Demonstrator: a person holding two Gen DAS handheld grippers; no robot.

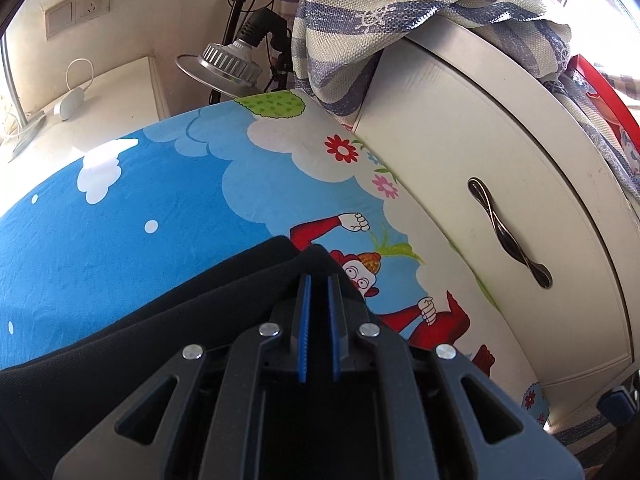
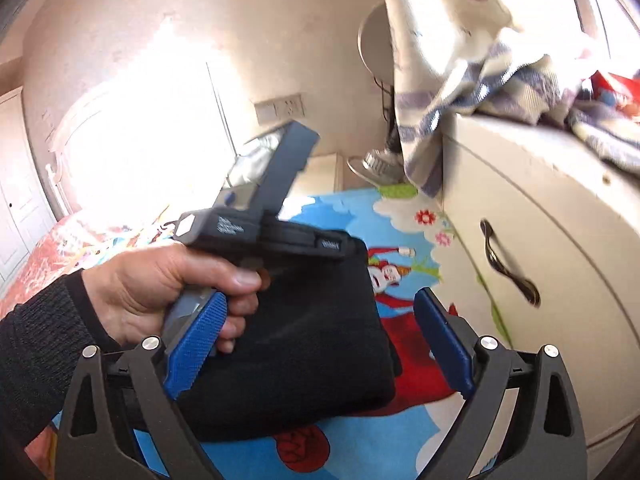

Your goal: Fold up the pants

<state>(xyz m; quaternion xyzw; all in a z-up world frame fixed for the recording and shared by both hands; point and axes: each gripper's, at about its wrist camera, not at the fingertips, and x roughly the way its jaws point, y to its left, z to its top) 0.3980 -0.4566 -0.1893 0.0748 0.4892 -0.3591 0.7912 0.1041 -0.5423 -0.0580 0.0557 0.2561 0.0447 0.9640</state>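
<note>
left fingers (image 1: 319,280) pinch black pants (image 1: 140,320), right fingers (image 2: 320,340) spread empty beside cabinet (image 2: 540,208).

The left hand-held gripper (image 1: 318,280) points steeply downward, its blue pads nearly together. A left hand (image 2: 168,292) in a dark knit sleeve grips its handle. The right hand-held gripper (image 2: 316,344) stands with jaws spread wide, nothing between them.
</note>
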